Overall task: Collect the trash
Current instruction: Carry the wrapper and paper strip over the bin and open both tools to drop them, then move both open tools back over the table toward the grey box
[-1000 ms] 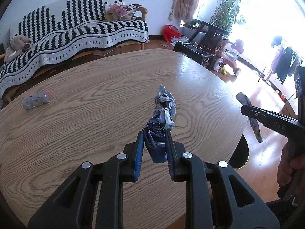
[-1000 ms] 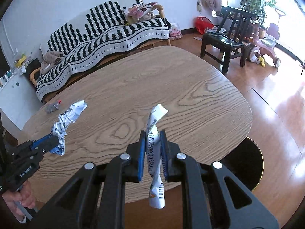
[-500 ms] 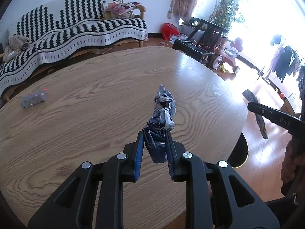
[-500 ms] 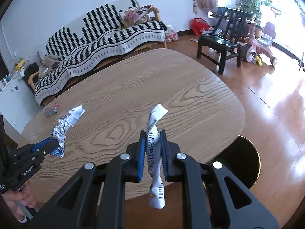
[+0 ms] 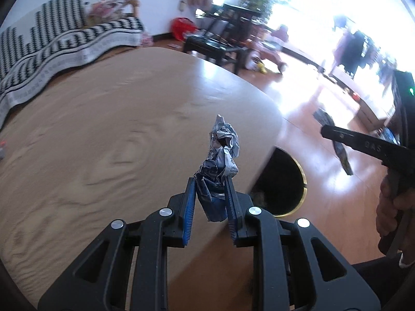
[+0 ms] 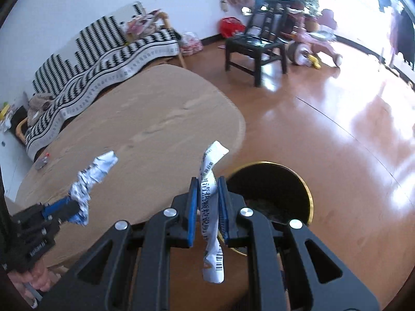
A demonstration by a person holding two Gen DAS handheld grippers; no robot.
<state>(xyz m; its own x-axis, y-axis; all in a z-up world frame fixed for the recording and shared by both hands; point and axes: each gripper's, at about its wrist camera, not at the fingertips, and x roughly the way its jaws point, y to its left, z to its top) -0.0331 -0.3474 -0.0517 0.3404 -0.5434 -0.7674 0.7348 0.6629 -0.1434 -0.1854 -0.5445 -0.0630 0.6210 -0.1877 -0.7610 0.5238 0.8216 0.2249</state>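
Left wrist view: the left gripper [image 5: 209, 197] pinches a crumpled silver-and-blue wrapper [image 5: 220, 160] between its blue pads, the wad sticking up past the fingertips. It hangs over the edge of the wooden surface [image 5: 103, 134] nearest the bin [image 5: 288, 181], a round black bin with a gold rim that stands on the floor partly tucked under that edge. Beyond the bin, the right gripper [image 5: 334, 134] shows from the side with a long strip dangling from it; a hand [image 5: 394, 207] grips its handle.

From the right wrist, the right gripper [image 6: 207, 202] is pressed together on a long white wrapper with a barcode [image 6: 211, 207], which pokes out above and below the pads. It sits just beside the bin's [image 6: 308, 197] rim, on the surface side. A small bottle [image 6: 42, 162] lies on the surface well apart from the bin.
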